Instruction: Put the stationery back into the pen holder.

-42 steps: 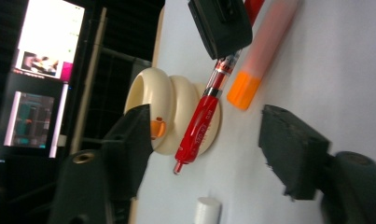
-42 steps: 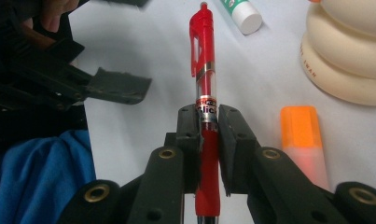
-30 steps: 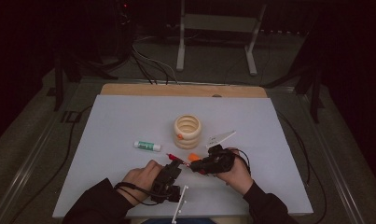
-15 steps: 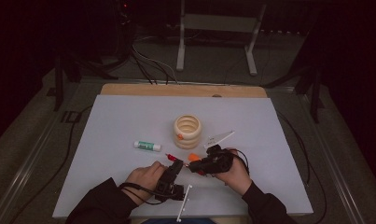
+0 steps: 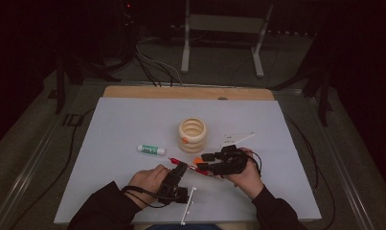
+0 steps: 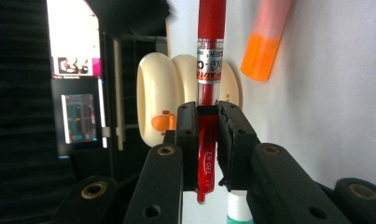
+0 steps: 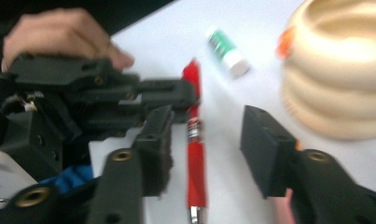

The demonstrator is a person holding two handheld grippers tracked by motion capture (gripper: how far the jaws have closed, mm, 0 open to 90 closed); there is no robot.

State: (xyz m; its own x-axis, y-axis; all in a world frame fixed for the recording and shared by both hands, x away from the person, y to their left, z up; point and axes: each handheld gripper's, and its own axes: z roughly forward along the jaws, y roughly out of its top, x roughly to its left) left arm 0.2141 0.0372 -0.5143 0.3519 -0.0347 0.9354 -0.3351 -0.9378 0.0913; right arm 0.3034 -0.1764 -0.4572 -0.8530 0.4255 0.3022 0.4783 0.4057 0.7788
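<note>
While left tool [image 6: 207, 140] clamps red pen [image 6: 208, 70] and right tool [image 7: 206, 154] has just been opening around it, pen may tip out lower centre.

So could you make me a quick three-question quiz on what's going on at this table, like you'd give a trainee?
1. True or false: the left gripper has its jaws shut on the red pen.
2. Which lies loose on the sheet, left of the cream ring-shaped holder? A) scissors B) a green and white tube C) a spoon
3. What are the right gripper jaws doing around the pen?

Key
1. True.
2. B.
3. They stand apart on either side of it without pressing on it; they have just been opening.
</note>
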